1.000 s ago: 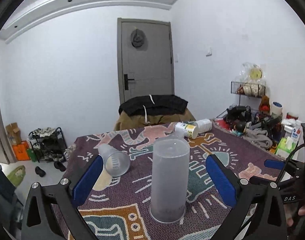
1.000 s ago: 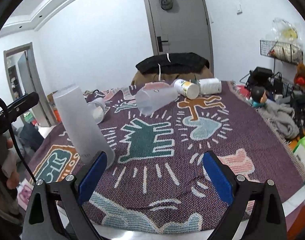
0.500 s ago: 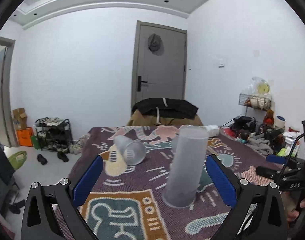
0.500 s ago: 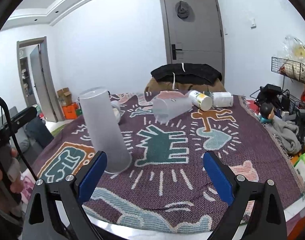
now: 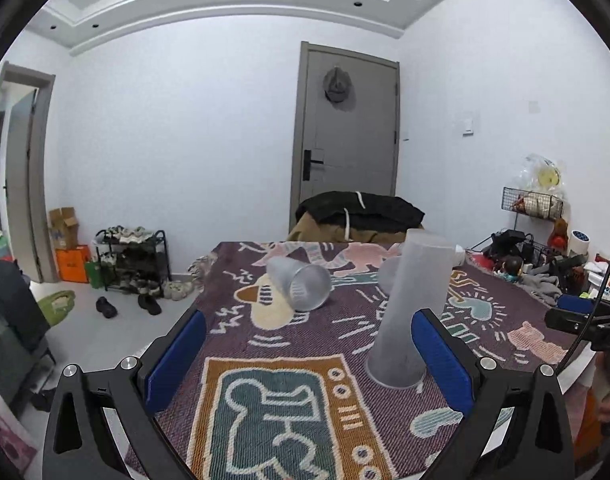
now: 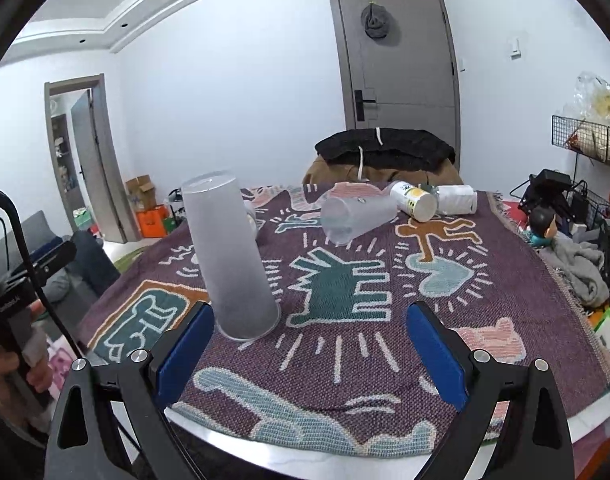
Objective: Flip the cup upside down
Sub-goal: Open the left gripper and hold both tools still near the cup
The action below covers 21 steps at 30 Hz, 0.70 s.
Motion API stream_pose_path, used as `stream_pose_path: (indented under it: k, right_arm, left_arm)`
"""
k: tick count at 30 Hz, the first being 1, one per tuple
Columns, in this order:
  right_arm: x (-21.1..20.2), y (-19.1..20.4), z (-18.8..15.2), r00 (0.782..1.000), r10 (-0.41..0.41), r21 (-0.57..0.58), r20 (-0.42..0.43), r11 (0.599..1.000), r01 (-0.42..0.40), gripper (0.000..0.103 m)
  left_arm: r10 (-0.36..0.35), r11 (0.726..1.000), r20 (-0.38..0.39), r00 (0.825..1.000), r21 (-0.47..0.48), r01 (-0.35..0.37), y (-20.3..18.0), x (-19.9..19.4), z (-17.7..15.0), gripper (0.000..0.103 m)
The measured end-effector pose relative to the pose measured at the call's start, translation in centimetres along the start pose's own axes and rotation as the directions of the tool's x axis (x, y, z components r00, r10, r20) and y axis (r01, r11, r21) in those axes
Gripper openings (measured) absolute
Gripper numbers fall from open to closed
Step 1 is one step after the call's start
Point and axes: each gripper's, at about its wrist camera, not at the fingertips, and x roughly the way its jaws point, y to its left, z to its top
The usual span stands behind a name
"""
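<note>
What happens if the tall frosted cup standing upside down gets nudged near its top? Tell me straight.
The tall frosted cup would probably tip: it is tall on a narrow footprint, resting on a soft woven blanket. It looks empty and thin-walled, so likely light. Once down it would probably roll in a curve, since it tapers.

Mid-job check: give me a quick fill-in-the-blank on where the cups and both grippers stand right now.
The tall frosted cup stands with its wide rim ____ on the patterned cloth.
The smaller clear cup lies on its ____.
Both the left gripper and right gripper have their jaws ____.
Each gripper holds ____.

Missing words: down; side; open; nothing
</note>
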Motion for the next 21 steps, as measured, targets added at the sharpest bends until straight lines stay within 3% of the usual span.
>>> stream_pose_path:
  k: [8, 21]
  right_arm:
    - [-1.0, 1.1, -0.6, 1.0, 0.002, -0.039, 0.014, 0.999, -0.002, 0.097]
    - [-1.4, 0.3, -1.2, 1.0, 0.014, -0.01, 0.02, 1.0, -0.014, 0.097]
  left_arm:
    - [0.012, 0.999, 0.014, 1.0, 0.038, -0.013, -0.6, -1.6, -0.9, 0.103]
    - [-0.009, 1.0, 0.003, 1.0, 0.026, 0.009, -0.8, -2.0, -1.1, 0.103]
